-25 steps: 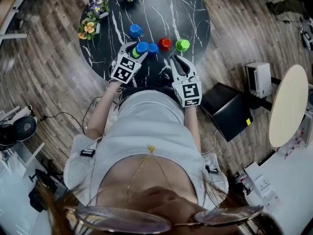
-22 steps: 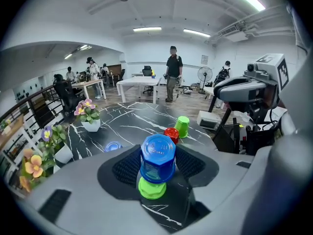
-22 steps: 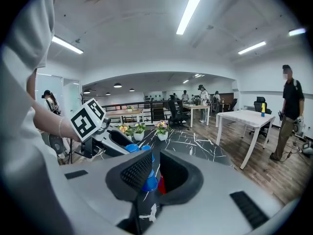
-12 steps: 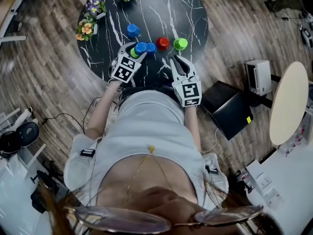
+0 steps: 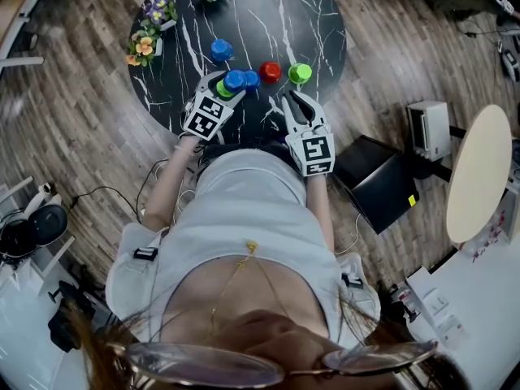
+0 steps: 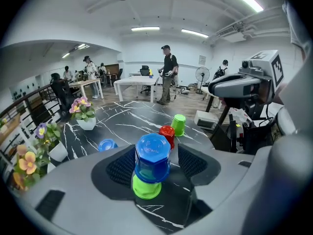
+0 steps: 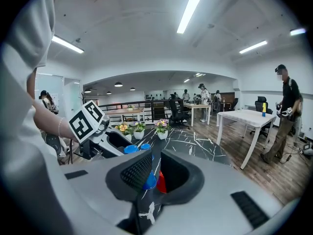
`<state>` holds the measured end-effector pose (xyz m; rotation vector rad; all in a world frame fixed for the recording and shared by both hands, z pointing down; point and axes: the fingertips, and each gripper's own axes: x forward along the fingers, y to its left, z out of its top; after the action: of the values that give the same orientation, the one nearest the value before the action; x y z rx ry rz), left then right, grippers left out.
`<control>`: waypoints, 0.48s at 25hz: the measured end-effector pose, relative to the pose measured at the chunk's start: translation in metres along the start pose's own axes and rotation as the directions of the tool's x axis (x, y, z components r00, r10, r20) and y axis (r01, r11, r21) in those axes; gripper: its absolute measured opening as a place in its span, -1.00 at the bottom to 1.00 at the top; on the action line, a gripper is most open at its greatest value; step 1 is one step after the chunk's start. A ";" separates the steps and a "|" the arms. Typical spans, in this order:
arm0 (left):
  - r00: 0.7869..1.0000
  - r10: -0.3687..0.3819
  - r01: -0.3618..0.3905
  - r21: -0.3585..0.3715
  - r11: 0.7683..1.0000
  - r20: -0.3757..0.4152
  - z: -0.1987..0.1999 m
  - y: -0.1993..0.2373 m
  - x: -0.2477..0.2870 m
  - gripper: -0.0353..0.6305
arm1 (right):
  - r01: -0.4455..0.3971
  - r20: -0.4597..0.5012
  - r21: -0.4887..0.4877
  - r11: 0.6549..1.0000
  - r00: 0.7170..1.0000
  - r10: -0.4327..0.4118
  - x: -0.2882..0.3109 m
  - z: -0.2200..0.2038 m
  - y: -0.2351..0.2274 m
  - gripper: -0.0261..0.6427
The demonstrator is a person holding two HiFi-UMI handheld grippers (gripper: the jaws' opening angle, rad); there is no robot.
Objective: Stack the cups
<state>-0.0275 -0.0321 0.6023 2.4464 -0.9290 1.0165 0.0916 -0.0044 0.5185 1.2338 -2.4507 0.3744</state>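
Your left gripper (image 6: 155, 153) straddled the blue cup (image 6: 152, 156), which sat upside down over a green cup (image 6: 146, 188) on the surface (image 5: 268, 23). Its fingers had just been opening and stood wide, clear of the cup on both sides. Only the left gripper view showed those gaps. The head view showed another blue cup (image 5: 253, 79) just beside the stack. Your right gripper (image 5: 295, 97) pointed shallowly down by the near edge, fingers almost together and empty, while the left pitched more steeply.
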 end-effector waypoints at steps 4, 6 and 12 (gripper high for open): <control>0.999 0.027 -0.026 -0.040 0.999 0.026 0.000 0.000 -0.010 -0.04 | -0.011 -0.001 -0.006 1.000 1.000 0.011 0.003 0.000 0.000 -0.79; 0.998 0.044 -0.041 -0.065 0.997 0.041 0.000 0.001 -0.015 -0.04 | -0.017 -0.003 -0.012 1.000 1.000 0.017 0.005 0.000 0.000 -0.79; 0.989 0.106 -0.091 -0.140 0.986 0.104 0.003 0.005 -0.030 -0.04 | -0.033 -0.013 -0.032 0.999 0.999 0.033 0.013 -0.001 -0.006 -0.78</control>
<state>-0.0461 -0.0241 0.5790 2.3841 -1.1277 0.8263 0.0896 -0.0171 0.5251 1.1758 -2.4599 0.3492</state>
